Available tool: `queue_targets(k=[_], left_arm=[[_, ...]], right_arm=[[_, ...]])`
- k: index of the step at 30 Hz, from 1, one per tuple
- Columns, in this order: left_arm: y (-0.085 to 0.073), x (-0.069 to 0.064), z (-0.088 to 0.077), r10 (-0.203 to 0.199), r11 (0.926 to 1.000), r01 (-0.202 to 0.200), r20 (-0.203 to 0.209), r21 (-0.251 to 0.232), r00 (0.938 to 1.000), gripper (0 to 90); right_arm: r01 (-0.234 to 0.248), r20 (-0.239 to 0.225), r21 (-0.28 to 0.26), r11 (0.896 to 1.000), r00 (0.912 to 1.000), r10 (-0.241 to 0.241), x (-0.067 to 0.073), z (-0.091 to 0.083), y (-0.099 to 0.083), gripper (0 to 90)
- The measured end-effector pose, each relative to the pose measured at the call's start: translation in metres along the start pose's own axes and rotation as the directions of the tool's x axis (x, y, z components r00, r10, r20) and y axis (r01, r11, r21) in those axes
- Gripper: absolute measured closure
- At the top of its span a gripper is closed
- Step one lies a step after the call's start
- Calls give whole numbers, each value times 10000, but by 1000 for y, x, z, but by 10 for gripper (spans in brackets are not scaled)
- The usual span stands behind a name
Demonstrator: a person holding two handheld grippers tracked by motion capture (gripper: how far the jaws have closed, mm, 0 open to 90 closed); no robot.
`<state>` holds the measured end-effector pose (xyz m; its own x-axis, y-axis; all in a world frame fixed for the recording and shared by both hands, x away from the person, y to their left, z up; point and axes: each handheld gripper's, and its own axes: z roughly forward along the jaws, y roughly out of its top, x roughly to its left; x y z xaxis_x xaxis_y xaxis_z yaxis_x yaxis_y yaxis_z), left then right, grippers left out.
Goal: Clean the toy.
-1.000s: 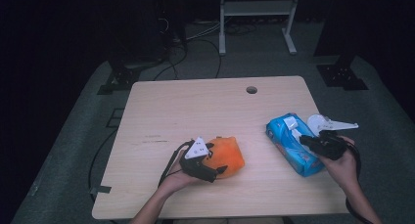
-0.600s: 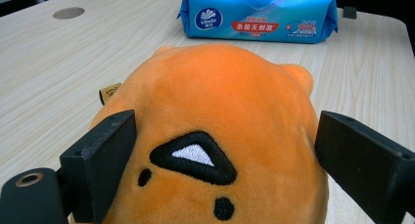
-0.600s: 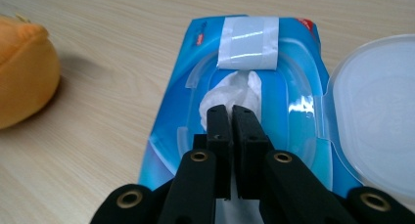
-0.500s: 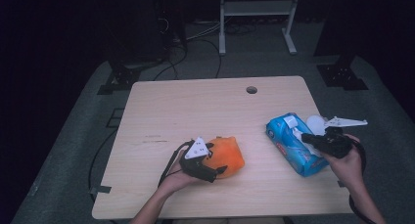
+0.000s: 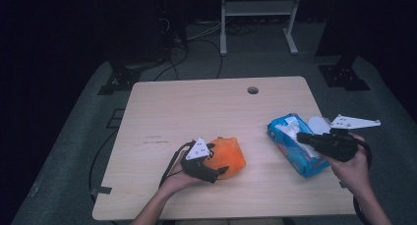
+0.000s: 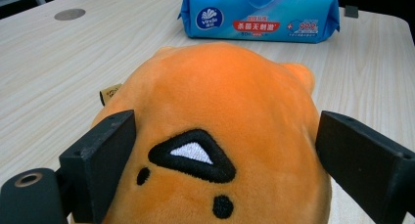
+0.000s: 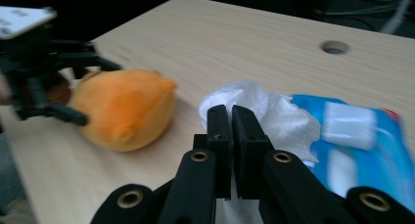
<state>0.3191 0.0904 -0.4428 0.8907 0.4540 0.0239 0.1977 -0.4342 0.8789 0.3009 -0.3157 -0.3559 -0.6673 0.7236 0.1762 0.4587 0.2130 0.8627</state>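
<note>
Dark room, pale wooden table [image 5: 216, 107]. Left gripper [image 5: 204, 167] clamped wide around orange plush toy [image 5: 227, 155] at front edge. Right gripper [image 7: 231, 117] shut, seemingly pinching white wipe [image 7: 266, 111] from blue wipes pack [image 5: 295, 144]. Next: pull clear, upward.

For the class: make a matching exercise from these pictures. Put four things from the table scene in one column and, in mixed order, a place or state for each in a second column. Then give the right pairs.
Column one:
1. orange plush toy
2. blue pack of wipes
3. white wipe
4. round hole

Column two:
A. pinched between the shut jaws of the right gripper
B. in the tabletop near its far edge
C. between the wide-set jaws of the left gripper
D. lying on the table by the right hand, flap open

Pairs: 1-C, 2-D, 3-A, 4-B
</note>
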Motion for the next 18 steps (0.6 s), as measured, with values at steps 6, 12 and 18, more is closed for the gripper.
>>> queue_targets(k=[6,12,18], left_arm=[[0,0,0,-1,10000,1,22,-42,10000,91],[-1,1,0,6,10000,-5,85,-59,10000,91],[-1,1,1,26,10000,-25,106,-94,9999,88]], right_arm=[[732,-1726,358,9967,9828,-660,45,24,3,862],[1374,-2893,883,9866,9513,-1066,76,44,4,862],[1667,-3384,1453,9752,9346,-1094,83,54,13,862]])
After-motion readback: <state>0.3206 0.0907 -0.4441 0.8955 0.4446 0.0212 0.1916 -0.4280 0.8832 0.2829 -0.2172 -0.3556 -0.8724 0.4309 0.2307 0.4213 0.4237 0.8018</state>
